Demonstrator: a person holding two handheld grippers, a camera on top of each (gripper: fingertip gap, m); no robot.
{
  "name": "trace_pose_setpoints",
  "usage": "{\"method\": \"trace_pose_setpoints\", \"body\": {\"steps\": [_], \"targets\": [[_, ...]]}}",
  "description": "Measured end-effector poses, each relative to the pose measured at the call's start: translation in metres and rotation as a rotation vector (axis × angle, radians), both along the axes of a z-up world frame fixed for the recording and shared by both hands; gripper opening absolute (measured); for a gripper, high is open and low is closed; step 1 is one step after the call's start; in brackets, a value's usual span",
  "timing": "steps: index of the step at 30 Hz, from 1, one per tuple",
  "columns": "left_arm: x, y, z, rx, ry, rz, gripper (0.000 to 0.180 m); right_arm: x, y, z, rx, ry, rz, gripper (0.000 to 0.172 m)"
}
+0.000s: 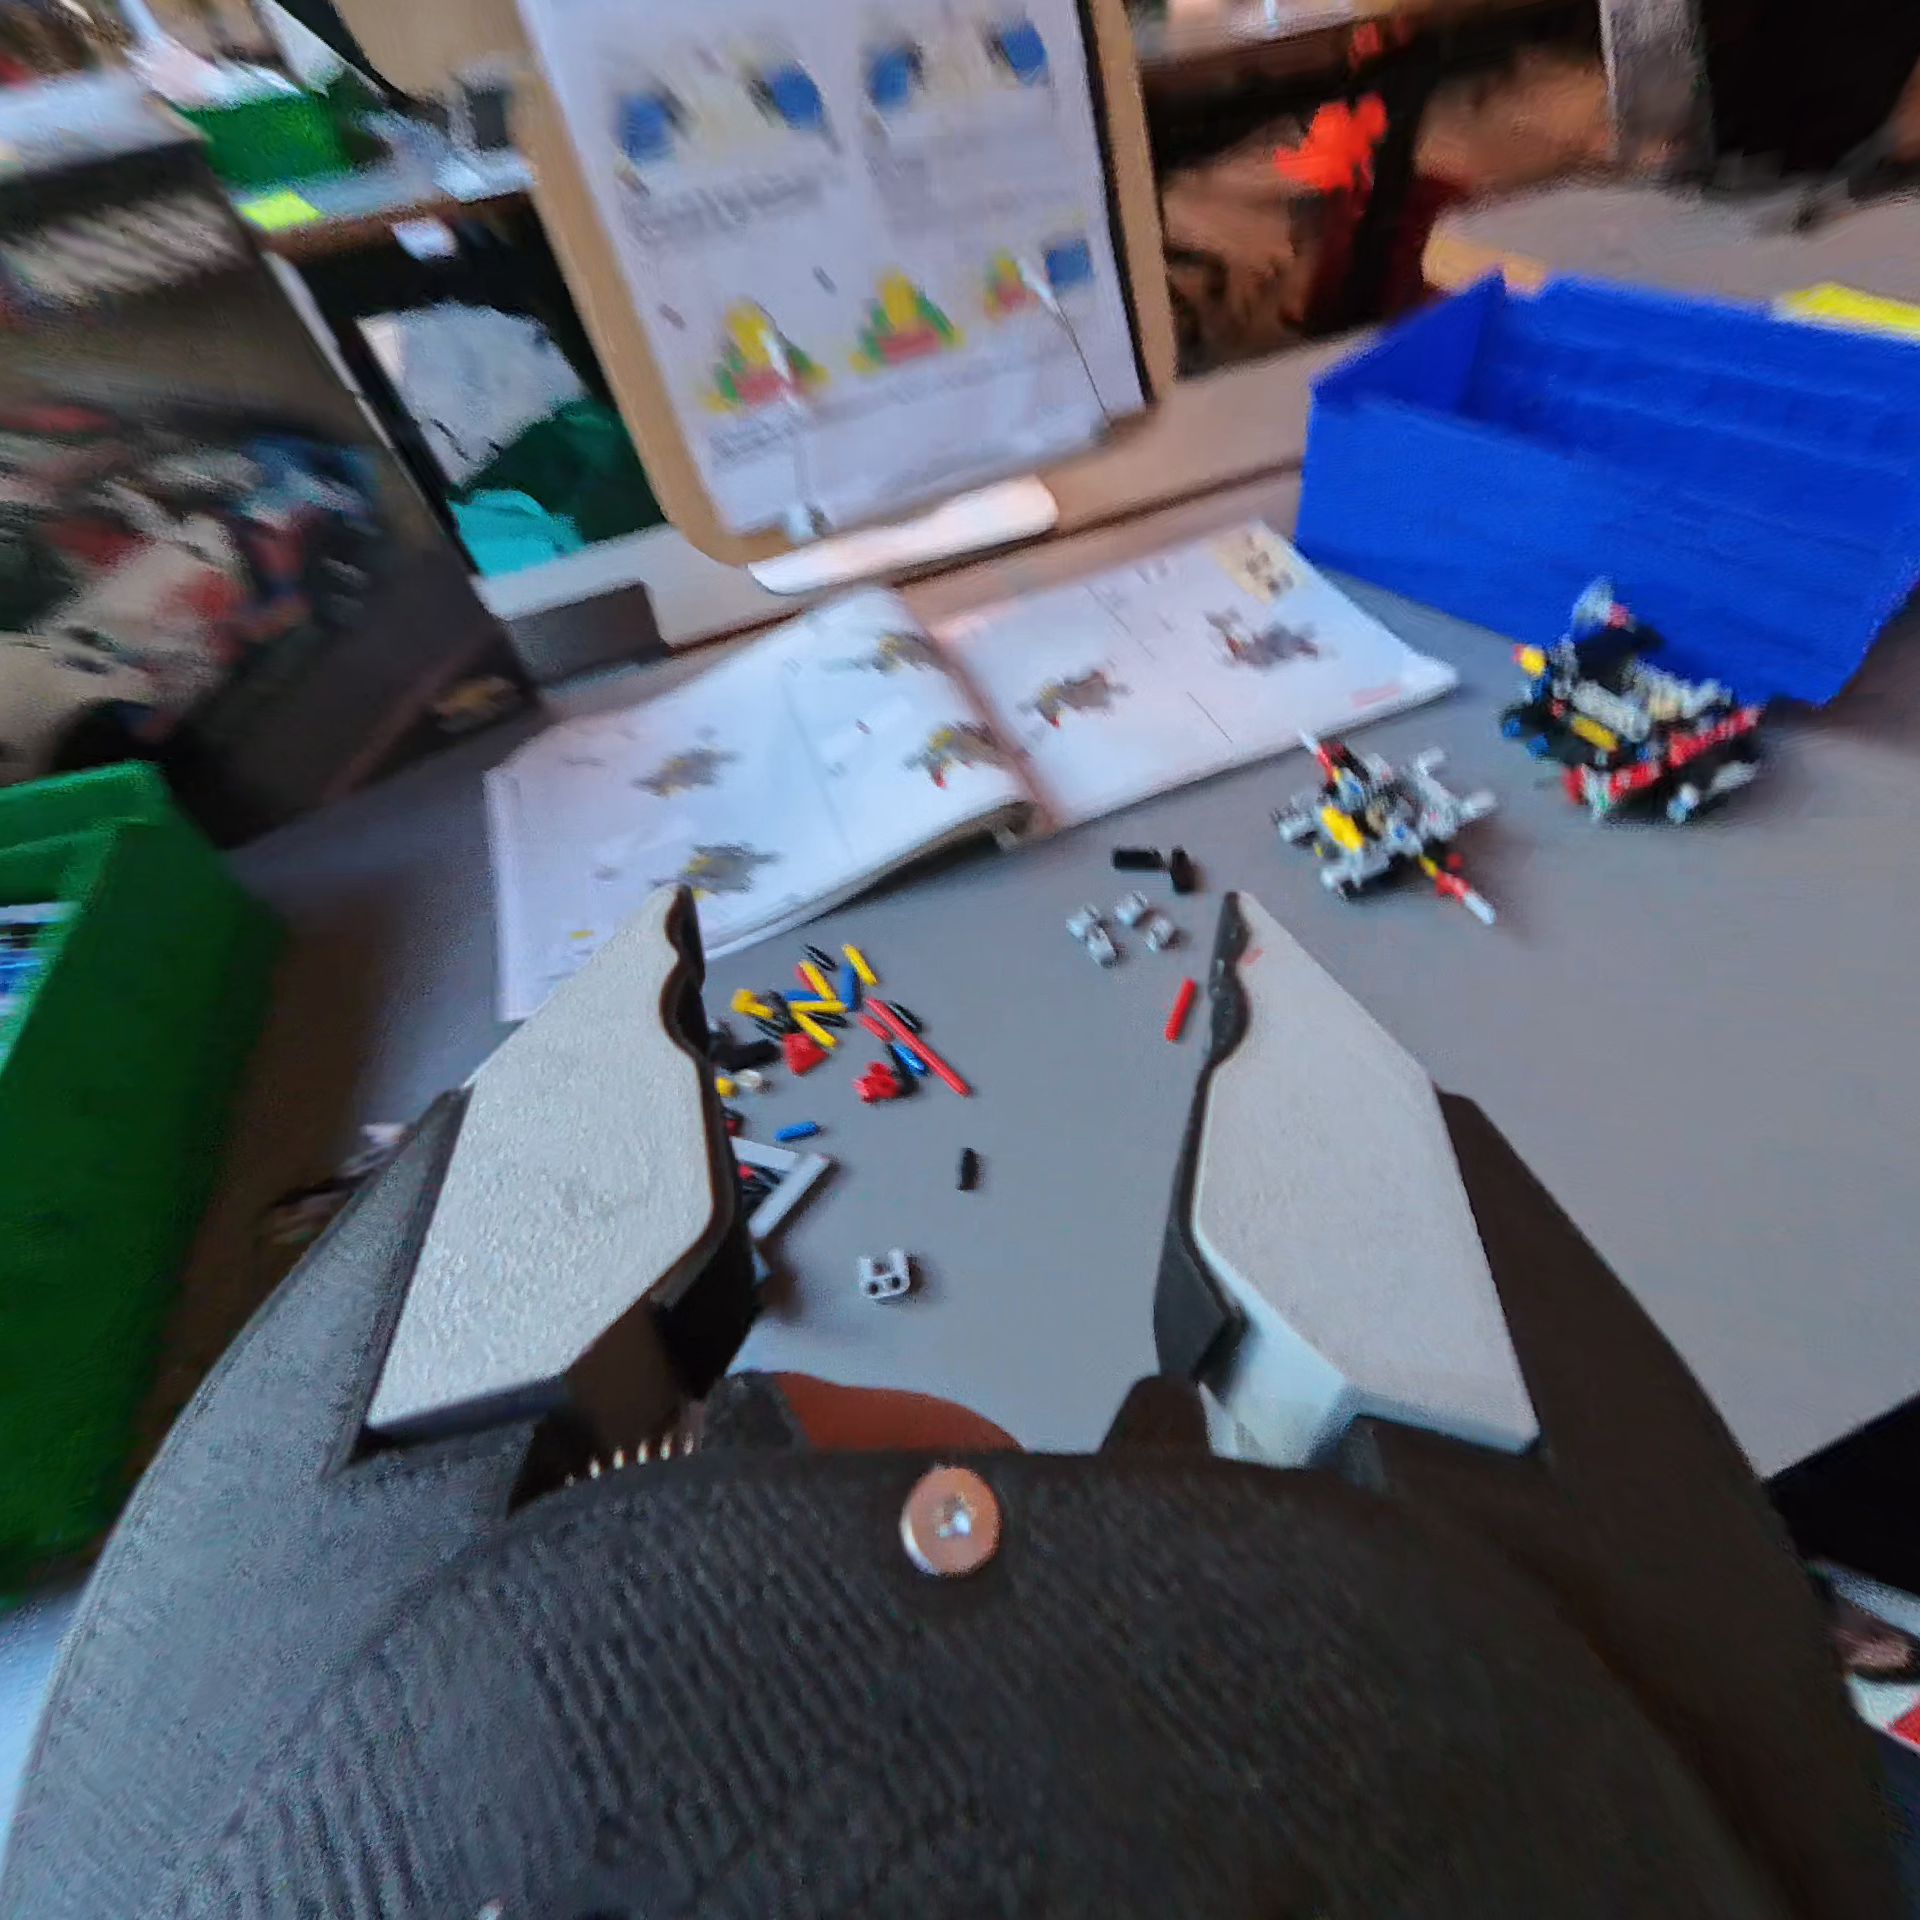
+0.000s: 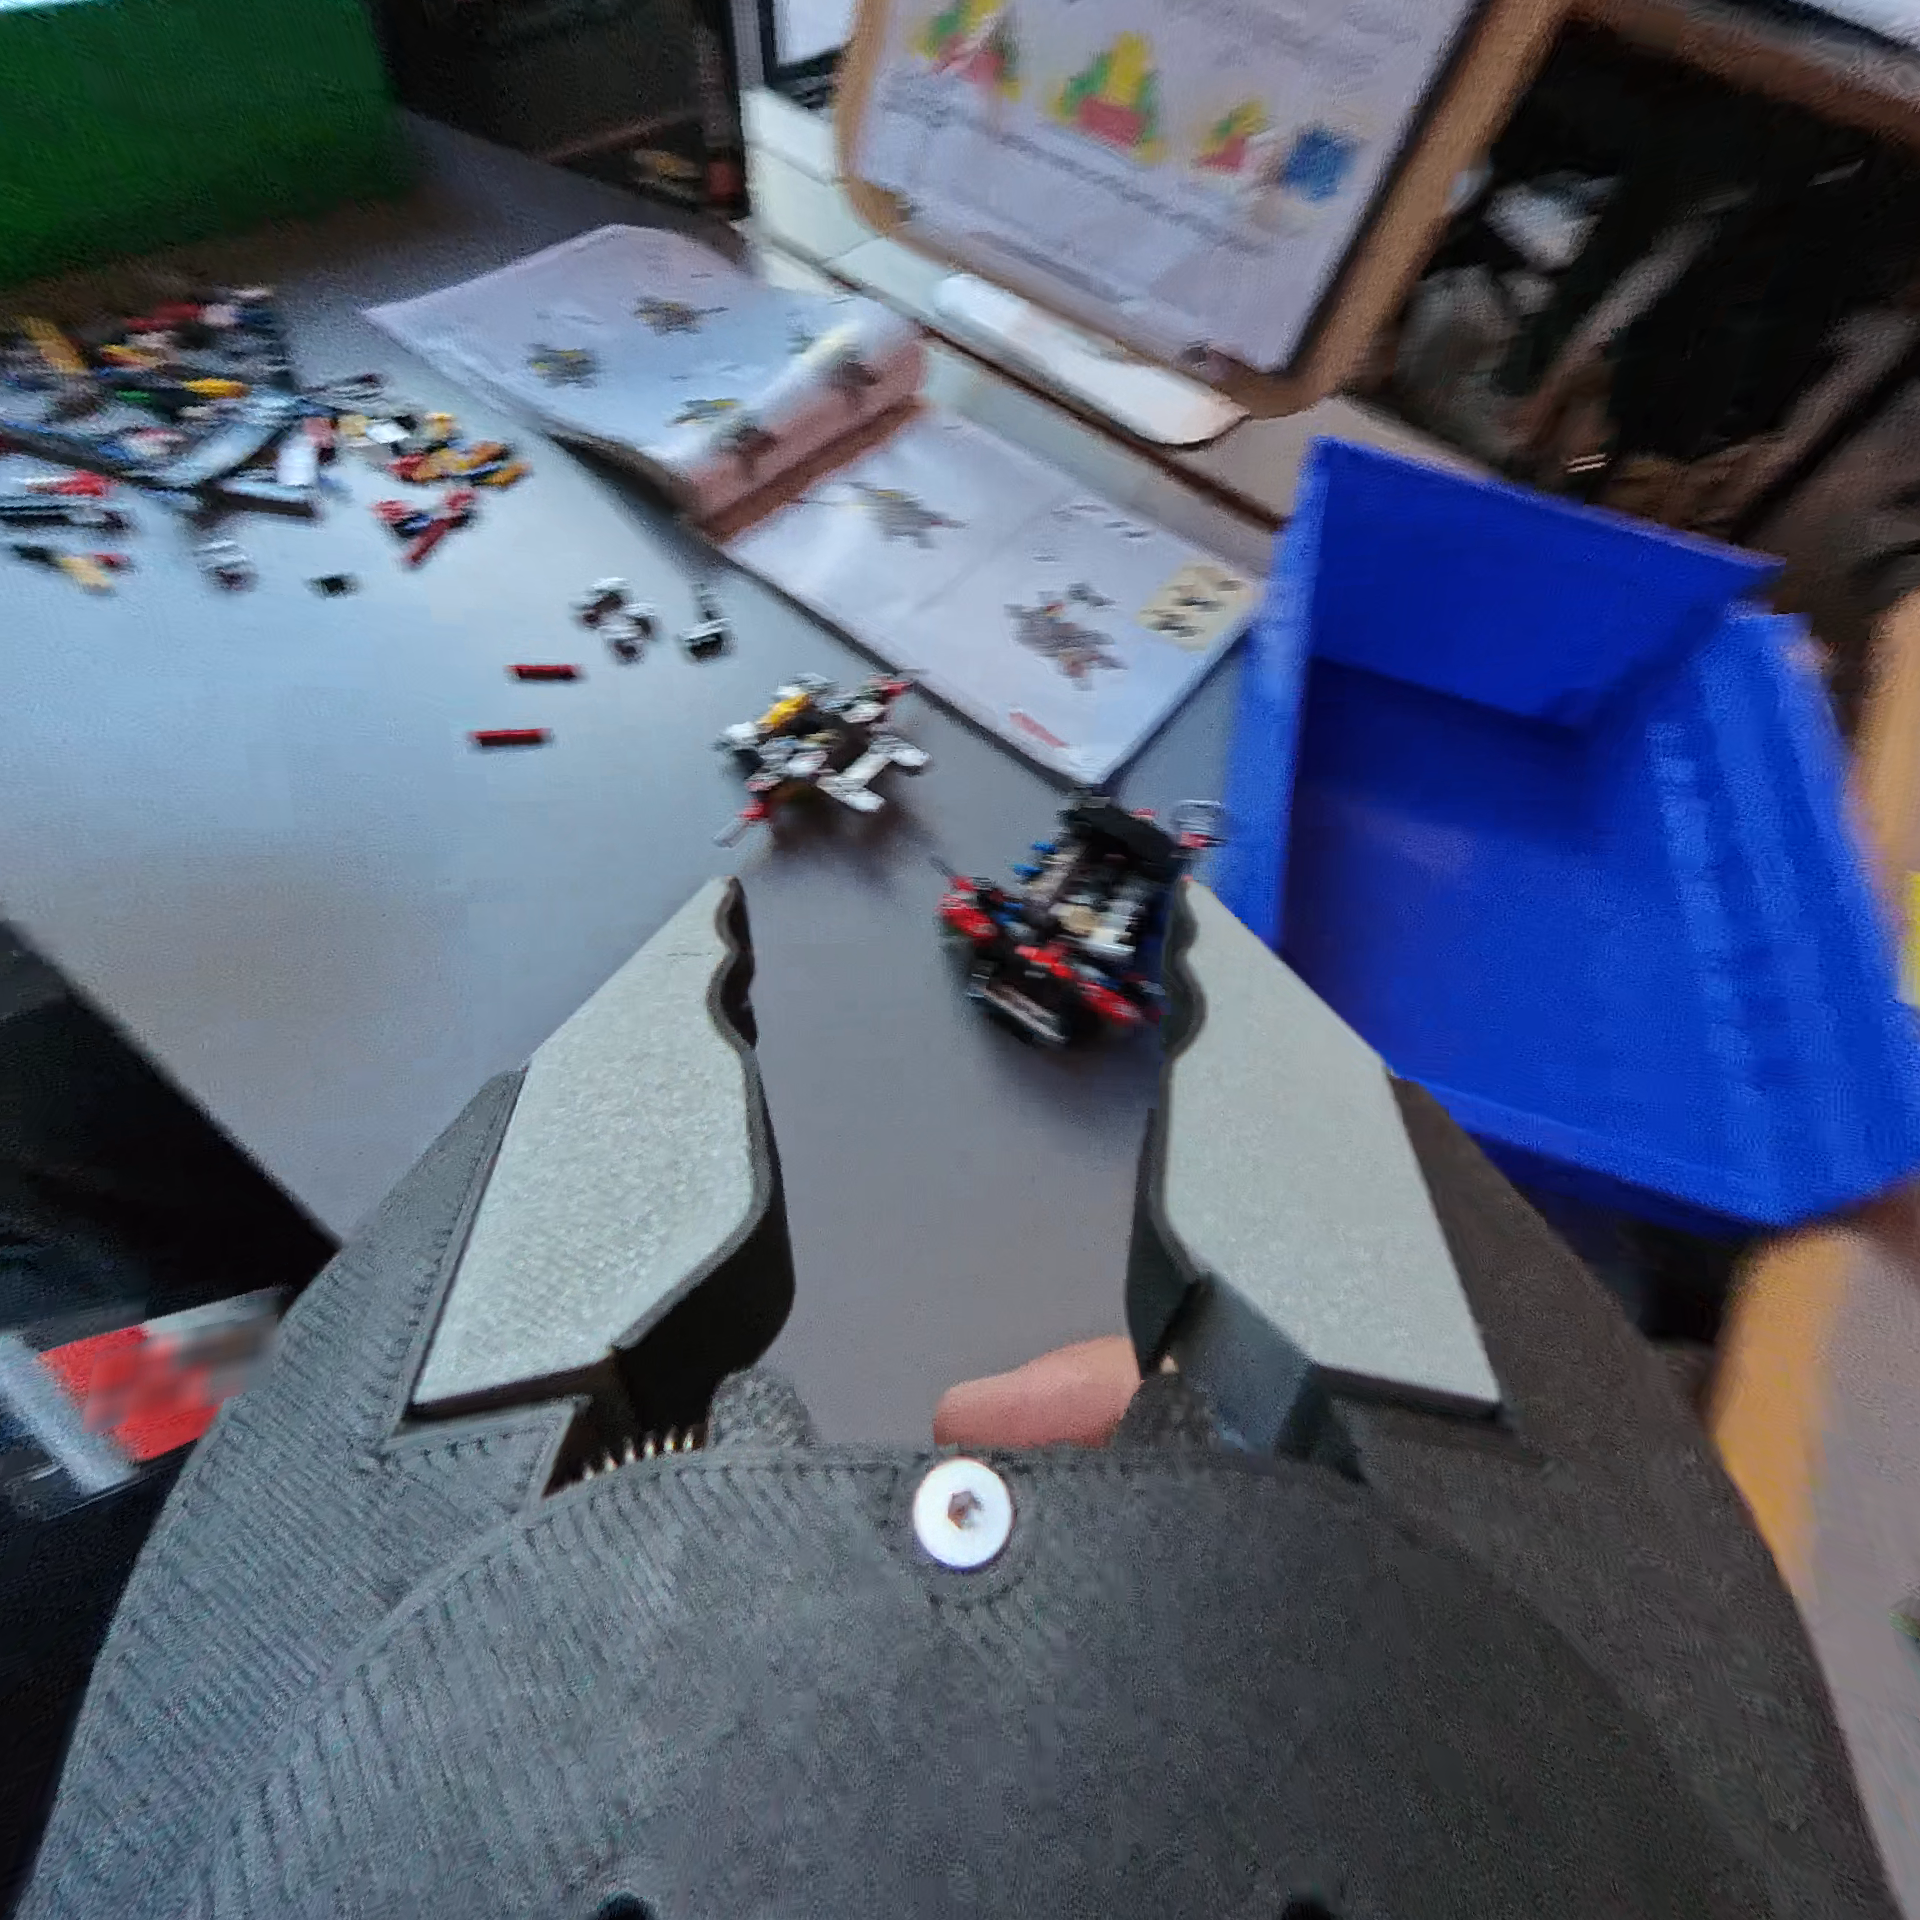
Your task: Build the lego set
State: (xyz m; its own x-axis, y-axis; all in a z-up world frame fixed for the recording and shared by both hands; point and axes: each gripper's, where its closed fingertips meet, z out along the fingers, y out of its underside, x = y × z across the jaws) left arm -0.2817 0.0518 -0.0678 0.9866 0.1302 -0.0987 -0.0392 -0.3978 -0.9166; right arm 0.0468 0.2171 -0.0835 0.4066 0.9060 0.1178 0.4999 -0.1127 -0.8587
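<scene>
Right hand-held gripper (image 2: 951, 966) spread wide, holding nothing, above the table (image 2: 312, 883); black-and-red brick model (image 2: 1070, 935) just ahead, close against the right finger (image 2: 1179, 966), contact unclear. Left hand-held gripper (image 1: 956, 971) also wide and bare, over loose small pieces (image 1: 831, 1023).

Your two wrist views are evenly lit by soft, diffuse light, with only faint shadows under the small parts and no harsh glare. Motion blur smears everything beyond the fingers, worst from 10 to 2 o'clock, where wide-angle bending also shows.
</scene>
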Motion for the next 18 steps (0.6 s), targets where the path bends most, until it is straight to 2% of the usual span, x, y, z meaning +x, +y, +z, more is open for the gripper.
{"method": "trace_pose_setpoints", "body": {"steps": [4,7,11,13,16,18], "targets": [[0.044,0.048,-0.098,-0.254,-0.018,-0.122,0.087,-0.056,-0.019,-0.058,-0.118,-0.095,0.122,0.071],[0.081,0.06,-0.143,-0.379,-0.003,-0.228,0.083,-0.079,-0.02,-0.094,-0.137,-0.164,0.127,0.059],[0.094,0.065,-0.148,-0.353,0.096,-0.28,0.061,-0.09,-0.018,-0.118,-0.15,-0.177,0.153,0.046],[0.096,0.066,-0.147,-0.342,0.08,-0.305,0.052,-0.095,-0.02,-0.122,-0.159,-0.171,0.192,0.042],[0.092,0.068,-0.144,-0.313,0.05,-0.342,0.028,-0.099,-0.014,-0.126,-0.129,-0.185,0.233,0.022],[0.083,0.075,-0.138,-0.284,0.035,-0.346,0.018,-0.102,-0.001,-0.128,-0.103,-0.186,0.218,0.021]]}}
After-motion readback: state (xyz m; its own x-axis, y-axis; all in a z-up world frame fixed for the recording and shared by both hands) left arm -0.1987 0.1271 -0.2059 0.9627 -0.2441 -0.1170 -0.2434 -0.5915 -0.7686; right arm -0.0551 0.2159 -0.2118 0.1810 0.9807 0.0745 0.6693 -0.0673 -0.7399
